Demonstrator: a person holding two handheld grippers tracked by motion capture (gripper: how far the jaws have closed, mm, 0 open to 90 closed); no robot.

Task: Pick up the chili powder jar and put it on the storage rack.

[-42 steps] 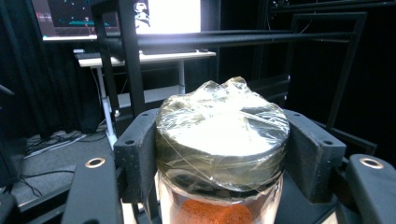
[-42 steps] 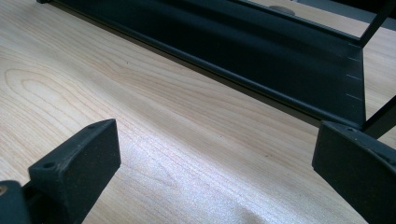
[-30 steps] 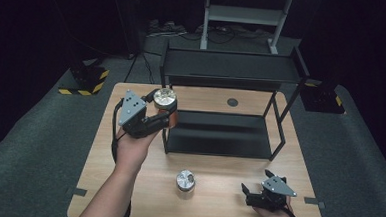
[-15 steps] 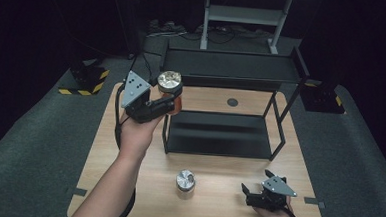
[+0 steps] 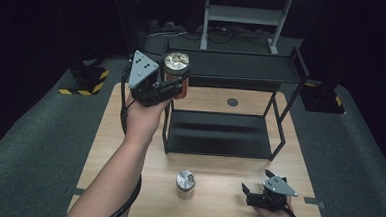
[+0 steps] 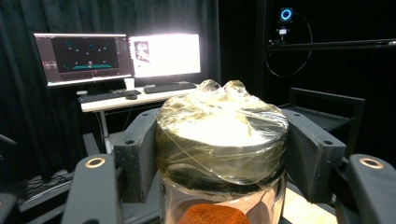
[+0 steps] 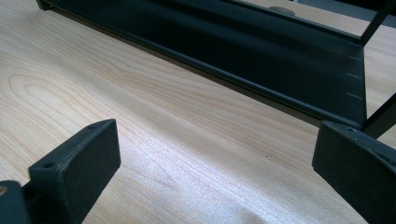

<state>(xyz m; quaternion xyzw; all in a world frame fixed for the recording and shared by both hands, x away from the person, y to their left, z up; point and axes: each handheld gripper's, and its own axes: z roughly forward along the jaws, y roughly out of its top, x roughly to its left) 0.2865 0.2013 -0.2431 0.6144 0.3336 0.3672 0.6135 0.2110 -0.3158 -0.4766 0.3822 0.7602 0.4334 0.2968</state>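
Two grippers are in my hands at a wooden table (image 5: 128, 150). My left gripper (image 5: 174, 85) is raised above the table's far left part and pinches a jar (image 5: 175, 77) between its jaws, just at the left end of the top shelf of a black rack (image 5: 243, 71). In the left gripper view the two black jaws press against either side of the jar's lid, which is wrapped in crinkled clear film (image 6: 222, 126). Below the lid the glass shows something orange-brown inside. The jar stands upright in the grip. Beyond it, in that view, are two lit monitors (image 6: 121, 56) and a keyboard on a pale desk, with black curtains behind.

My right gripper (image 5: 254, 193) rests low at the table's near right edge, well apart from the left one. Its jaws are spread wide with nothing between them; the right gripper view shows bare wood grain between the two black pads and the rack's dark lower shelf (image 7: 261, 51) lying across ahead of them.

A second jar (image 5: 185, 181), smaller in the high view and with a shiny silver lid, stands upright on the table to the left of my right gripper, in front of the rack's lower shelf and apart from both grippers. A small dark round spot (image 5: 232, 102) sits on the table behind the rack.
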